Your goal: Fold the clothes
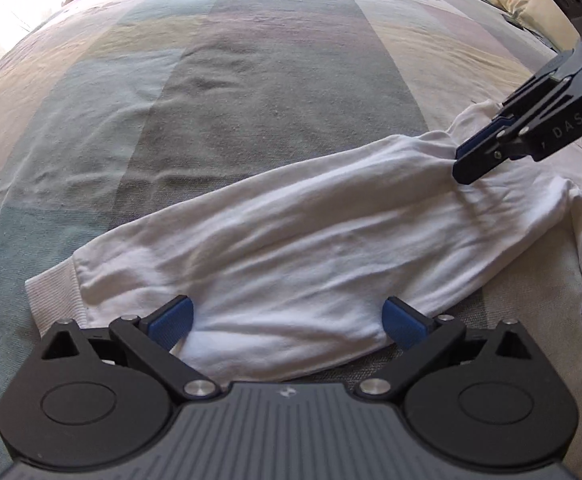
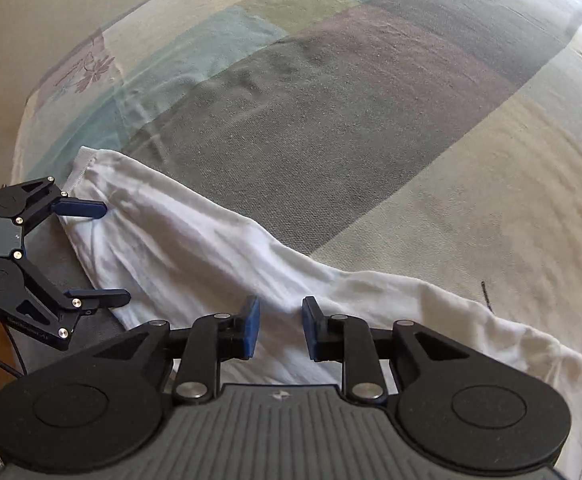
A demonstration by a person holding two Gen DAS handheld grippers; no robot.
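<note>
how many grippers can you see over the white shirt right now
2. The left gripper sits open over the sleeve near its ribbed cuff; the right gripper is open farther up the sleeve, toward the shoulder.

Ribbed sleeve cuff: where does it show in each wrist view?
Left wrist: the ribbed cuff lies lower left, just left of the open left hand-held gripper.
Right wrist: cuff at far left, above that same gripper.
Shared landmark: the dark grey stripe of the bedcover.
</note>
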